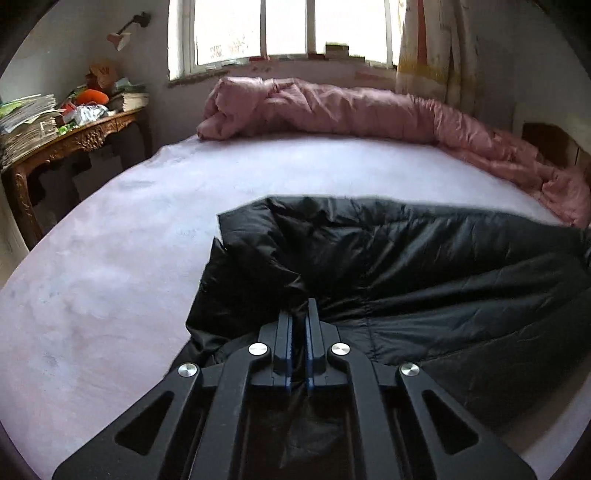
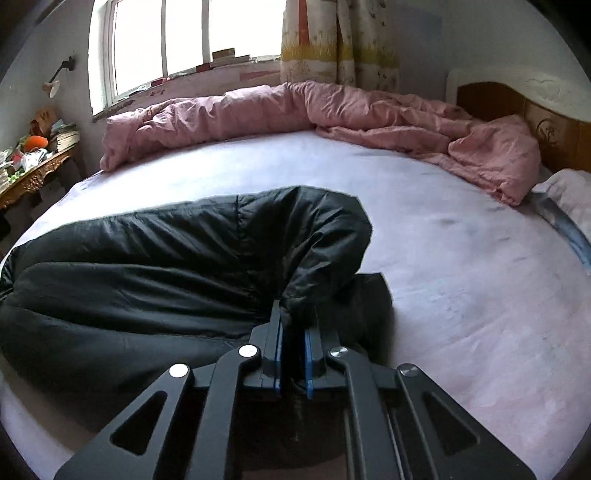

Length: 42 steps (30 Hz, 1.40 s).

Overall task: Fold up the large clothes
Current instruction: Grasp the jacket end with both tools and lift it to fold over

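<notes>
A: Left wrist view first. What have the left tongs (image 1: pixel 299 314) got?

B: They're pinched tight on a bunch of the black jacket (image 1: pixel 406 266). Fabric rises from between the blue pads, and the two fingers stand nearly together.

A: And the jacket itself?

B: It lies on the bed (image 1: pixel 122 236), on the pale lilac sheet, spreading to the right of the tongs and off the frame edge. The gripped corner is puckered and lifted a bit above the rest.

A: Anything behind it?

B: A pink quilt (image 1: pixel 332 107) is rolled along the far edge of the bed under the window (image 1: pixel 284 29). At left a carved table (image 1: pixel 74 144) carries stacked papers and clutter, with a curtain (image 1: pixel 432 48) at right.

A: Now the right wrist view.

B: The right tongs (image 2: pixel 293 314) are likewise closed on a fold of the jacket (image 2: pixel 147 258), dark cloth squeezed between the pads. Here the jacket spreads to the left, with a puffy hump standing up just beyond the fingertips.

A: Surroundings?

B: The same quilt (image 2: pixel 295 110) runs along the far side and bunches at right near the wooden headboard (image 2: pixel 517 107). A pillow (image 2: pixel 569 195) shows at the right edge.
</notes>
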Each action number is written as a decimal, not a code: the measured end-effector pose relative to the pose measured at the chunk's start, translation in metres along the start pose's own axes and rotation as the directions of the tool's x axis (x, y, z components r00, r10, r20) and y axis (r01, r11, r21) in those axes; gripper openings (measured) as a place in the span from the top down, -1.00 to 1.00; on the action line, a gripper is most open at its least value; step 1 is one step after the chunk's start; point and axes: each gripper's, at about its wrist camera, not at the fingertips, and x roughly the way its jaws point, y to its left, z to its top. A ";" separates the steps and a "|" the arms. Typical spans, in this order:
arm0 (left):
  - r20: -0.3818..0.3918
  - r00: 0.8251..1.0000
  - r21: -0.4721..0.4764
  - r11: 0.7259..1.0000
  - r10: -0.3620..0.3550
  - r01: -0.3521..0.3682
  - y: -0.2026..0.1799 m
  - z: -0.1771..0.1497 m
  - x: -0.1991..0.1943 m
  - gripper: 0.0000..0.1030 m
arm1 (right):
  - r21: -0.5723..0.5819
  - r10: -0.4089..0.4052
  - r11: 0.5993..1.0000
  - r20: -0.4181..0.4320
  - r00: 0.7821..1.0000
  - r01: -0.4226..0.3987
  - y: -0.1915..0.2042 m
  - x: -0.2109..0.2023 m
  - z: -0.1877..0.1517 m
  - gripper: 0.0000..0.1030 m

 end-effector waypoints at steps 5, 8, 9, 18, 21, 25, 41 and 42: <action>0.135 0.990 -0.029 0.998 0.050 -0.046 0.001 0.003 -0.027 -0.23 | 0.173 -0.003 0.985 -0.001 1.000 0.003 -0.022 -0.017 0.006 0.00; 0.210 0.977 0.002 1.000 0.025 -0.026 -0.007 0.004 -0.045 -0.28 | 0.322 0.074 0.945 -0.027 0.997 -0.061 -0.041 -0.037 0.002 -0.06; 0.229 0.974 0.003 1.000 0.001 -0.002 -0.011 0.004 -0.053 -0.29 | 0.340 0.099 0.937 -0.020 0.995 -0.086 -0.043 -0.043 -0.001 -0.10; 0.220 0.963 0.076 0.987 -0.158 0.145 -0.057 -0.009 -0.092 -0.35 | 0.643 0.420 0.711 -0.063 0.905 -0.285 -0.045 -0.042 -0.051 -0.68; 0.174 0.972 0.066 0.987 -0.158 0.149 -0.066 -0.016 -0.088 -0.35 | 0.664 0.339 0.717 -0.067 0.939 -0.211 -0.045 -0.024 -0.063 -0.68; 0.165 0.981 0.086 0.993 -0.098 0.085 -0.076 -0.018 -0.086 -0.36 | 0.742 0.267 0.640 0.029 0.963 -0.199 -0.061 -0.022 -0.069 -0.64; 0.064 0.919 0.083 0.920 -0.388 0.383 -0.107 -0.008 -0.072 0.47 | 0.674 0.356 0.674 0.064 0.932 -0.304 -0.050 0.010 -0.055 -0.27; 0.027 0.909 0.078 0.908 -0.416 0.413 -0.123 -0.004 -0.068 0.61 | 0.676 0.347 0.672 0.074 0.935 -0.303 -0.050 0.009 -0.056 -0.27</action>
